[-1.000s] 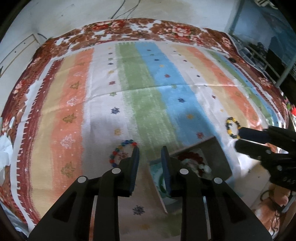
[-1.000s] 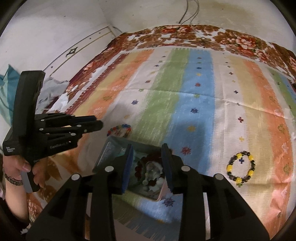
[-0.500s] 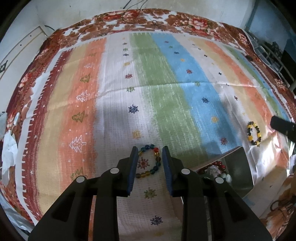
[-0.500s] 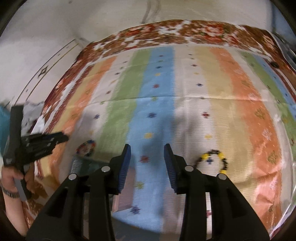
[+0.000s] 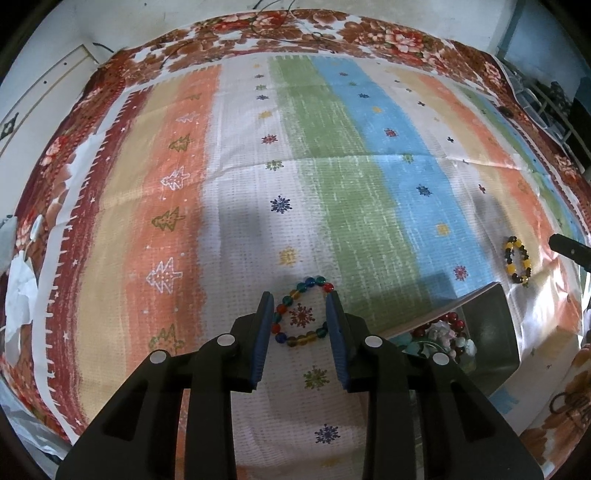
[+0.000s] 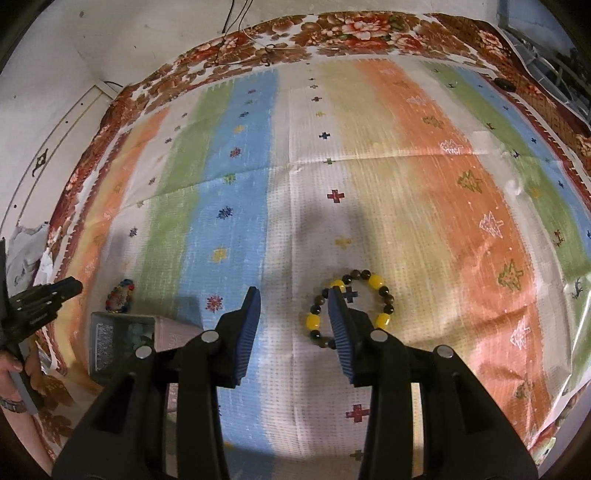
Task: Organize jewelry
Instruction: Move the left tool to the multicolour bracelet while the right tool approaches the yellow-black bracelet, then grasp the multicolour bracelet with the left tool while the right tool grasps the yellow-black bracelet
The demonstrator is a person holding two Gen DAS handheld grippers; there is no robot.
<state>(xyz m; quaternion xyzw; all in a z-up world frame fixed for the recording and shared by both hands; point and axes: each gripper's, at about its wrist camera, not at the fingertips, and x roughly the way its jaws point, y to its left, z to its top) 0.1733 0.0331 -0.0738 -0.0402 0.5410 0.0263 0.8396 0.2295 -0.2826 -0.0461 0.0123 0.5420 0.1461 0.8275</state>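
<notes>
A bracelet of multicoloured glass beads [image 5: 301, 312] lies flat on the striped cloth. My left gripper [image 5: 300, 300] is open, its fingertips on either side of the bracelet, empty. A yellow and dark bead bracelet [image 6: 384, 291] lies on the cloth; my right gripper [image 6: 293, 297] is open and empty, its right finger [image 6: 338, 317] over the bracelet's left part. That bracelet also shows in the left wrist view [image 5: 517, 260]. A small open grey box [image 5: 491, 332] holding red, white and teal beads sits to the right of the left gripper; it also shows in the right wrist view [image 6: 105, 334].
The striped cloth [image 5: 332, 166] covers a floral-bordered bedspread [image 5: 280, 29]. The left gripper appears at the left edge of the right wrist view [image 6: 40, 299]. The multicoloured bracelet shows there too [image 6: 120, 295]. Shelving stands at the far right [image 5: 546, 99].
Both grippers moved away from the box: the left gripper swung left and came down around the multicoloured bracelet, the right gripper swung right to the yellow and dark bracelet. Both stayed open.
</notes>
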